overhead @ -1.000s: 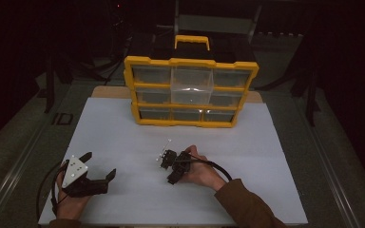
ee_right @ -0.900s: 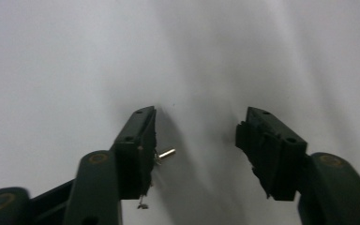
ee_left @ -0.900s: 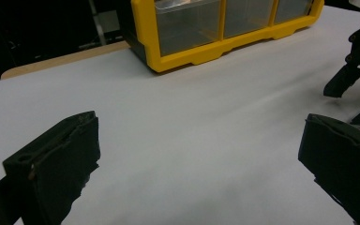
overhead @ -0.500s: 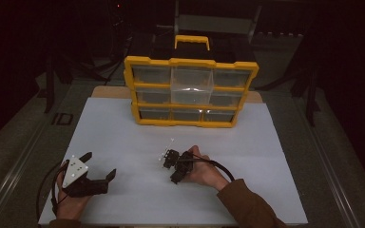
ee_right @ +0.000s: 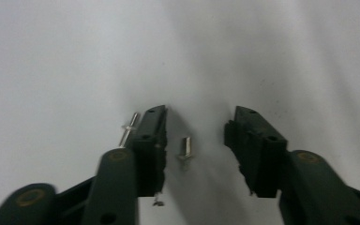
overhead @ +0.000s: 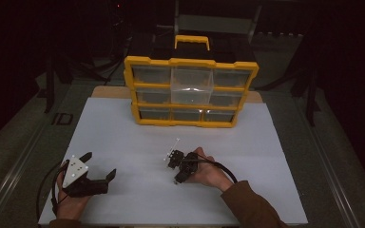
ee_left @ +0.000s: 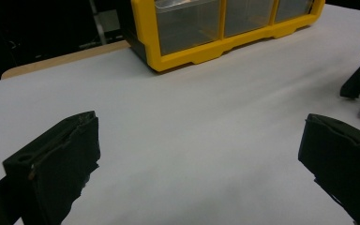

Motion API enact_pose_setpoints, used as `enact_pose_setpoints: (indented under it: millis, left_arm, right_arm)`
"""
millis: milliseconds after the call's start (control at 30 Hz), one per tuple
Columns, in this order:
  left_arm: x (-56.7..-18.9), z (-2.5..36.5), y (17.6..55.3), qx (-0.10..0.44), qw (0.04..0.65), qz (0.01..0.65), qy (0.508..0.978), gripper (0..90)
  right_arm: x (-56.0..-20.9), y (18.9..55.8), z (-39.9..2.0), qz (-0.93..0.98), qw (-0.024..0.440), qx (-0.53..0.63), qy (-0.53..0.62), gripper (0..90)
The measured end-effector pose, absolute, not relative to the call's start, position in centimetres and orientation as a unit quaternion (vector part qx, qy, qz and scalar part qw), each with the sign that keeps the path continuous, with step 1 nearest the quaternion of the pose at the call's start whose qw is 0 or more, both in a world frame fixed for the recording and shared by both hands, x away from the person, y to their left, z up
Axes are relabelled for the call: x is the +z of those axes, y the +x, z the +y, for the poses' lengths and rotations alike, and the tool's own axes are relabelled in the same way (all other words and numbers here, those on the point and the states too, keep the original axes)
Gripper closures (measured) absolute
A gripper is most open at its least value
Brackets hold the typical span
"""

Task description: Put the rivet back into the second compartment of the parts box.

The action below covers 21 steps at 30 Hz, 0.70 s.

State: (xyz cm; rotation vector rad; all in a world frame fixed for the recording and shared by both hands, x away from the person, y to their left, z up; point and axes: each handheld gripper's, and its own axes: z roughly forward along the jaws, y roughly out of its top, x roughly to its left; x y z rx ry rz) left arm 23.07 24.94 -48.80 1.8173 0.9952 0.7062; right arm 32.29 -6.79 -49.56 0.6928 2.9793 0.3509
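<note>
Left gripper [overhead: 100,176]: it rests low on the white table sheet [overhead: 123,137] near the person's side, jaws spread wide with nothing between them. In the left gripper view both black fingers [ee_left: 56,164] stand over bare sheet.

Screw in hand [ee_right: 186,149]: a small metal screw lies flat on the sheet between the jaws of the right gripper [ee_right: 194,129], just beside the left-hand finger and apart from the other. It seems to touch neither pad.

Second screw [ee_right: 129,127]: it lies just outside the left-hand finger, close against it, so it could be knocked.

Third small piece [ee_right: 158,202]: a tiny bit of metal near the base of that same finger; too small to tell what it is.

Right gripper, high view [overhead: 176,166]: it points down at the sheet, mid-table, with the hand [overhead: 209,172] behind it. Its jaws have just been closing and stand partly apart, the screw in the gap but not yet pinched.

Doing the step well: centre the gap on the screw's shank, keep the fingertips touching the sheet, and close slowly so that the screw doesn't roll or tip away.

Organiser box [overhead: 191,90]: yellow, with clear drawers, upright at the far edge, well apart from both grippers.
</note>
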Motion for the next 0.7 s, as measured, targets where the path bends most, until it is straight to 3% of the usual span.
enact_pose_setpoints:
  millis: [167, 433, 700]
  left_arm:
    - [-48.79, 24.95, 23.06, 0.287, 0.459, 0.404, 0.738, 0.0]
    - [-48.8, 24.92, 23.06, 0.287, 0.459, 0.404, 0.738, 0.0]
    - [-48.8, 24.93, 23.07, 0.286, 0.459, 0.404, 0.738, 0.0]
  right_arm:
    - [-49.47, 32.26, -6.93, 0.969, 0.016, 0.103, 0.222, 69.1]
    - [-49.43, 32.23, -6.89, 0.972, 0.01, 0.095, 0.215, 79.9]
    - [-49.45, 32.3, -6.68, 0.975, 0.008, 0.087, 0.206, 82.5]
